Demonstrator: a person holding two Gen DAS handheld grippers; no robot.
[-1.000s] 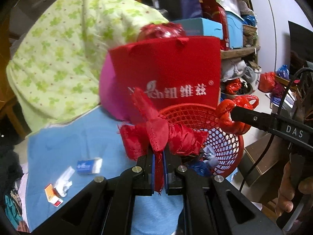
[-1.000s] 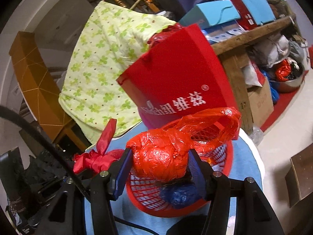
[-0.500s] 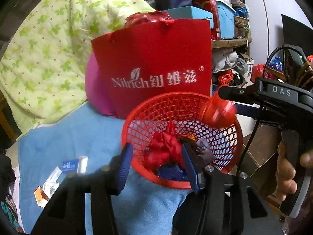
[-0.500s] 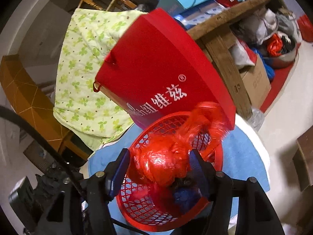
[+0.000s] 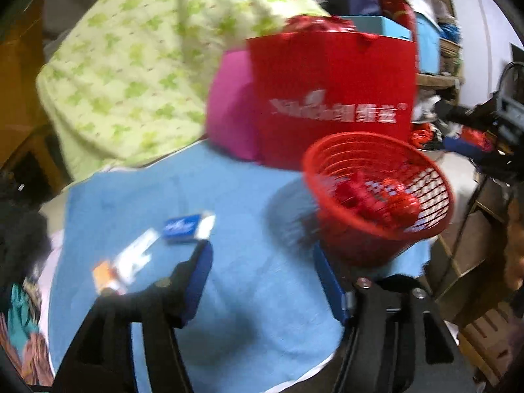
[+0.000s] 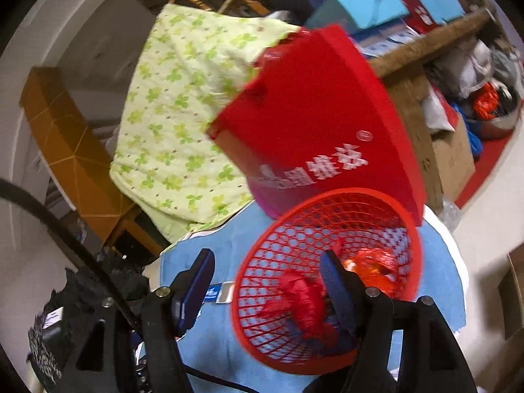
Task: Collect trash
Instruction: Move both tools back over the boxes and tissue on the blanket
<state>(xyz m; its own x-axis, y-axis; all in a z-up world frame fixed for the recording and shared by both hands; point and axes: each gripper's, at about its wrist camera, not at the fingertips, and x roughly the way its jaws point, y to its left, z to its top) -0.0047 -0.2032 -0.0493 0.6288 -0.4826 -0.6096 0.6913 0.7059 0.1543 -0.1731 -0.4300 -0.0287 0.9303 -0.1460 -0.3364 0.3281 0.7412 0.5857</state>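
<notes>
While the blue-covered table (image 5: 249, 196) is carrying the red mesh basket (image 5: 422, 232) near its edge, two crumpled red plastic bags (image 5: 376, 199) are already lying inside — dropped. Both the left gripper (image 5: 262, 262) and right gripper (image 6: 267, 271) have just been opening; their jaws are standing spread, holding nothing. Remaining — the blue-and-white packet (image 5: 188, 226) and small wrappers (image 5: 131, 262) lying loose nearby.

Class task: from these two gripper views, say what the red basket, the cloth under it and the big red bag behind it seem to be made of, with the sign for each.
Red basket: probably moulded plastic, glossy, open lattice wall.
Blue cloth: seemingly soft matt fabric, lying slightly rumpled.
Red bag: likely stiff coated paper, flat printed panel with sharp edges; blur leaves this open.
</notes>
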